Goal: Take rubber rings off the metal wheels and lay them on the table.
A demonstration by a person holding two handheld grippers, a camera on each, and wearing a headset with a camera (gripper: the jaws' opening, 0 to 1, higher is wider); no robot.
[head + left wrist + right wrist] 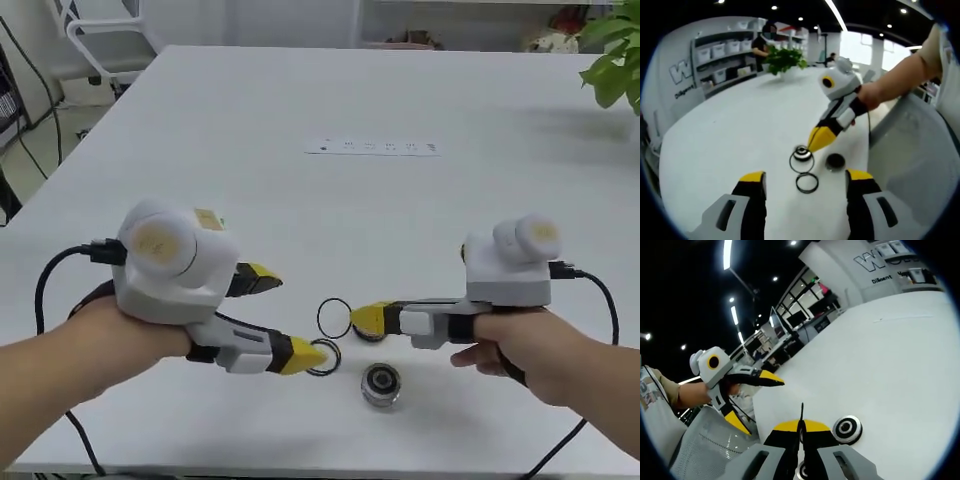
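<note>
My right gripper (358, 320) is shut on a thin black rubber ring (334, 318), held just above the table; in the right gripper view the ring (801, 417) stands edge-on between the shut jaws (801, 427). A second ring (322, 357) lies flat on the table, touching the lower tip of my open left gripper (288, 318). A dark metal wheel (381, 384) stands near the front edge. In the left gripper view the open jaws (806, 176) frame the flat ring (807, 183), the held ring (801, 161), a pale wheel (801, 153) behind it and the dark wheel (835, 161).
The white table (400, 220) stretches far ahead, with a strip of sockets (372, 147) set in its middle. A green plant (615, 55) sits at the back right corner and a chair (100, 40) at the back left. Black cables trail from both grippers.
</note>
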